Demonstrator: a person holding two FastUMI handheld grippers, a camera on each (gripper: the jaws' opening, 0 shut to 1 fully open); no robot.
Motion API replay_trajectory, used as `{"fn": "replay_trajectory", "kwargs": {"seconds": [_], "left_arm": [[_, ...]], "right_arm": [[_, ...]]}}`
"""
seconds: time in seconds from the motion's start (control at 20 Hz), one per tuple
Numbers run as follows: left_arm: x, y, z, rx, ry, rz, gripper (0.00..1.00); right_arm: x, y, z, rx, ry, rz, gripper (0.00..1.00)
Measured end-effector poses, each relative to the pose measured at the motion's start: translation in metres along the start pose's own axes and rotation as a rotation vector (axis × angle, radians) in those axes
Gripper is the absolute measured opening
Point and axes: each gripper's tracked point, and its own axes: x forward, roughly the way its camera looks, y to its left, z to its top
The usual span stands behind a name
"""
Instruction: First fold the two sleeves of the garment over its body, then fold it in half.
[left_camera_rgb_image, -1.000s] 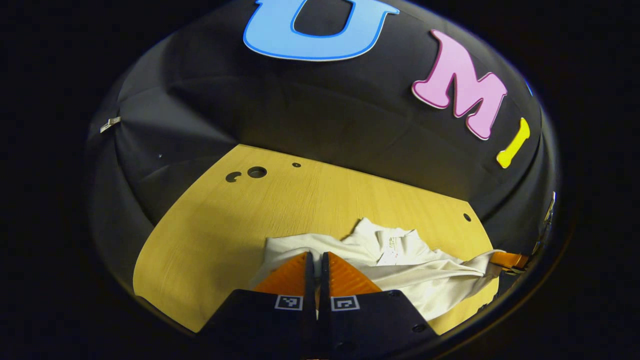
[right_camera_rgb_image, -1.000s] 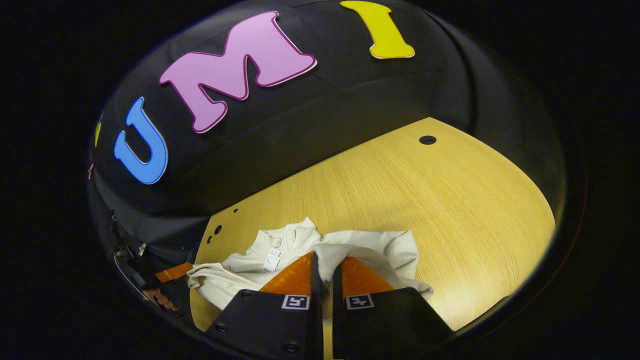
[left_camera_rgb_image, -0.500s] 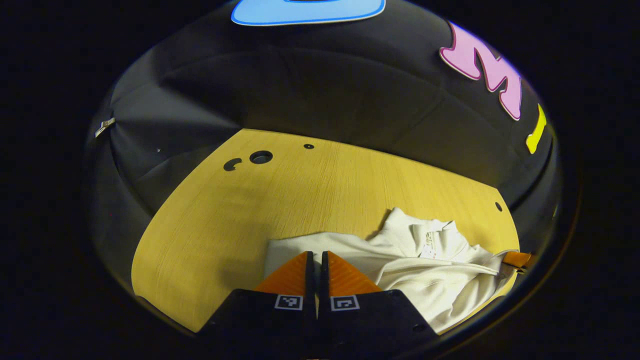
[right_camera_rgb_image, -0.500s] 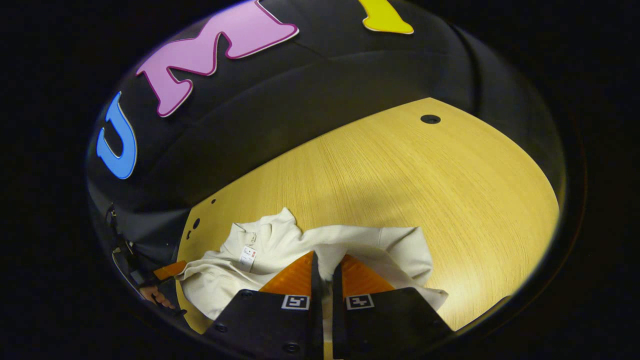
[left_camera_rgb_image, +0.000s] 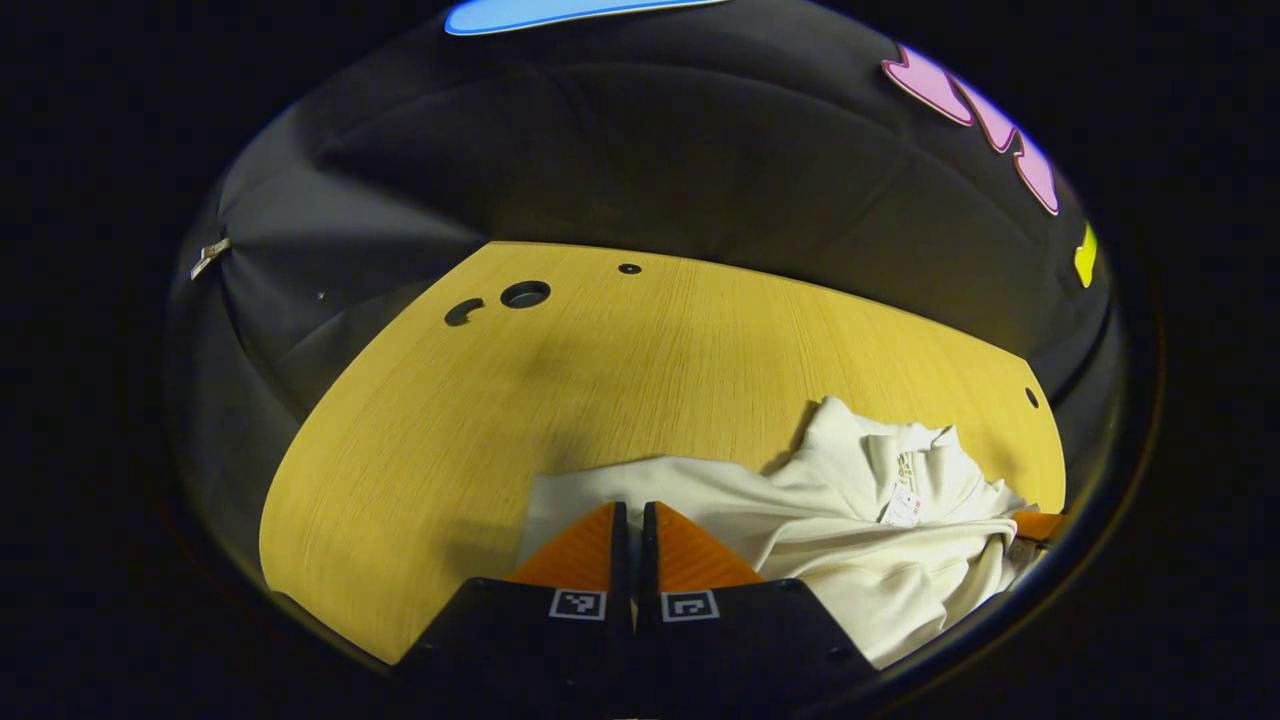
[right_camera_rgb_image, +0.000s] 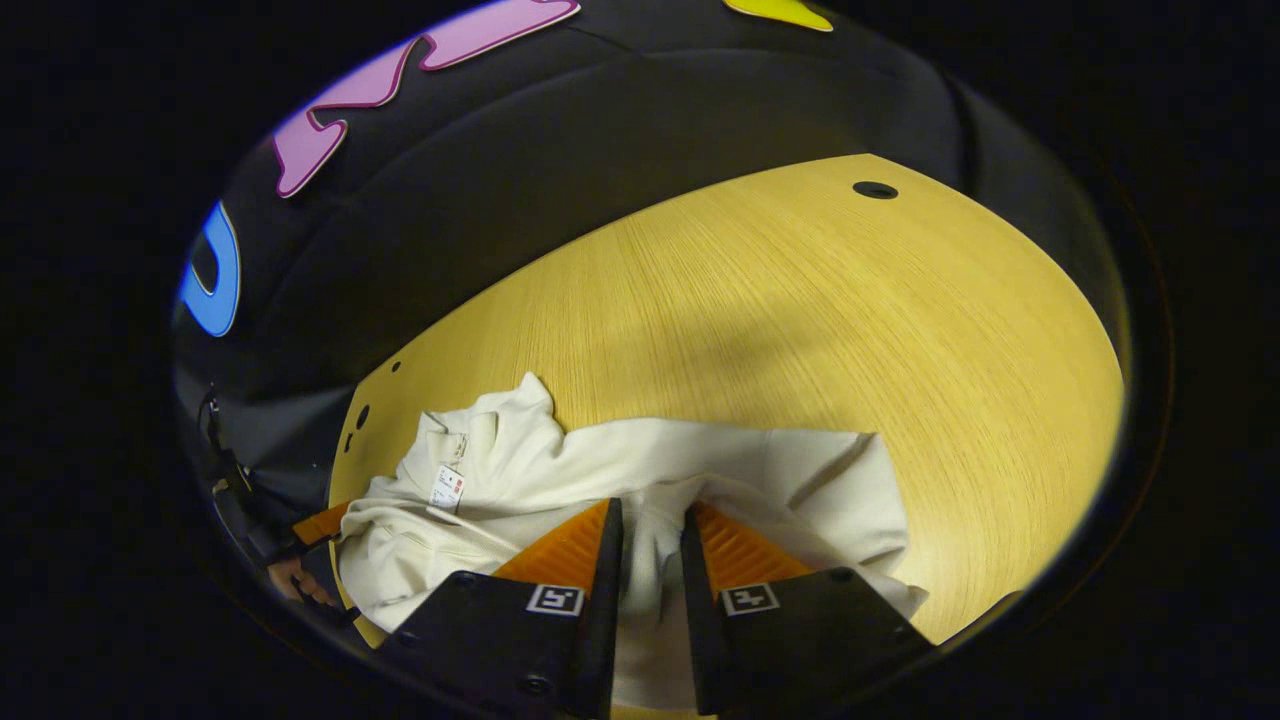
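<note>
Both grippers bite into the cream garment (left_camera_rgb_image: 860, 560): the left gripper (left_camera_rgb_image: 632, 520) has its orange fingers pressed nearly together on the near edge of the cloth, and the right gripper (right_camera_rgb_image: 650, 520) pinches a thicker fold between fingers standing slightly apart. Beyond them the garment lies rumpled on the wooden table (right_camera_rgb_image: 800, 300), collar and white tag (right_camera_rgb_image: 446, 486) up. Farther off, bare tabletop runs to the black booth wall (left_camera_rgb_image: 650, 160).
</note>
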Motion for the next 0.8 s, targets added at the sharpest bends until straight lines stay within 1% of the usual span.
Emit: {"fn": "replay_trajectory", "kwargs": {"seconds": [0.05,0.1,0.15,0.2,0.25,0.3,0.35,0.4,0.45,0.5,0.55,0.8], "left_arm": [[0.000,0.000,0.000,0.000,-0.002,-0.003,0.06],[-0.001,0.000,0.001,0.000,0.000,-0.011,0.06],[-0.003,-0.004,0.000,-0.003,0.002,-0.033,0.03],[-0.005,-0.005,0.002,-0.005,-0.004,-0.042,0.10],[-0.011,-0.006,0.004,-0.007,-0.015,-0.054,0.27],[-0.014,-0.007,0.008,-0.003,-0.029,-0.059,0.31],[-0.018,-0.005,0.011,0.011,-0.048,-0.049,0.49],[-0.024,-0.001,0.014,0.029,-0.068,-0.032,0.68],[-0.030,0.001,0.016,0.045,-0.082,-0.017,0.85],[-0.038,0.002,0.019,0.056,-0.097,-0.011,0.87],[-0.047,0.001,0.022,0.063,-0.114,-0.010,0.88],[-0.106,-0.001,0.036,0.078,-0.207,-0.041,0.89]], "right_arm": [[-0.002,0.002,0.001,-0.013,-0.008,0.002,0.48],[-0.004,0.003,0.002,-0.023,-0.017,0.005,0.45],[-0.007,0.005,0.002,-0.029,-0.021,0.010,0.47],[-0.011,0.010,0.002,-0.030,-0.024,0.022,0.51],[-0.014,0.012,0.004,-0.035,-0.034,0.029,0.48],[-0.018,0.014,0.008,-0.043,-0.047,0.031,0.69],[-0.023,0.015,0.012,-0.053,-0.063,0.027,0.74],[-0.029,0.016,0.016,-0.065,-0.082,0.024,0.89],[-0.036,0.017,0.021,-0.074,-0.099,0.022,0.82],[-0.044,0.018,0.025,-0.080,-0.114,0.025,0.93],[-0.053,0.019,0.030,-0.085,-0.127,0.028,0.95],[-0.101,0.021,0.035,-0.105,-0.180,0.040,0.95]]}}
